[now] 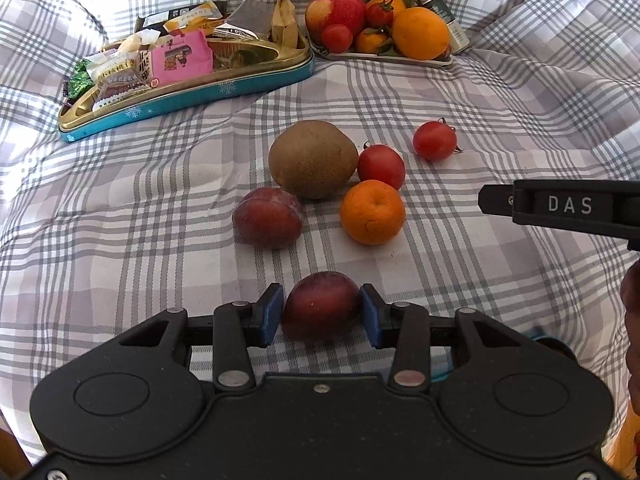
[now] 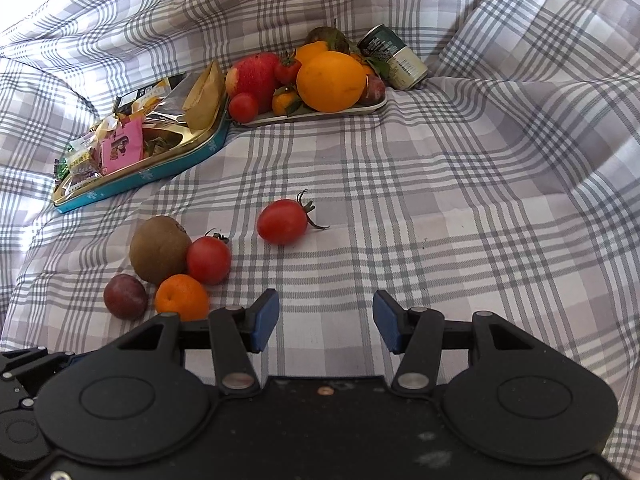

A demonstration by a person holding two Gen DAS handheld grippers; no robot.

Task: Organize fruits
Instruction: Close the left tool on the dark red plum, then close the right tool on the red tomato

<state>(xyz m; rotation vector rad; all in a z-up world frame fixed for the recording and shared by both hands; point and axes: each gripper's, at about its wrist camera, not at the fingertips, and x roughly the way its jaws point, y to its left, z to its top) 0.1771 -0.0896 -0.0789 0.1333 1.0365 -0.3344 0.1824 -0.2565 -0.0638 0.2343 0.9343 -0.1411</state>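
Observation:
My left gripper (image 1: 322, 314) is shut on a dark red plum (image 1: 320, 300), its blue pads against both sides, low over the checked cloth. Loose fruit lies just ahead: a second plum (image 1: 267, 218), a brown kiwi (image 1: 313, 158), a mandarin (image 1: 373, 212) and two small tomatoes (image 1: 381, 166) (image 1: 435, 141). My right gripper (image 2: 326, 322) stands open above bare cloth with nothing between its pads; the stemmed oval tomato (image 2: 282, 222) lies ahead of it. One of its black fingers (image 1: 560, 204) reaches in from the right of the left wrist view. At the back, a metal tray (image 2: 320, 114) is piled with fruit.
A teal and gold tin (image 1: 200, 96) full of wrapped snacks sits at the back left, touching the fruit tray. A green drink can (image 2: 394, 62) lies behind the tray. The cloth rises in folds at the back and right. A hand shows at the right edge of the left wrist view.

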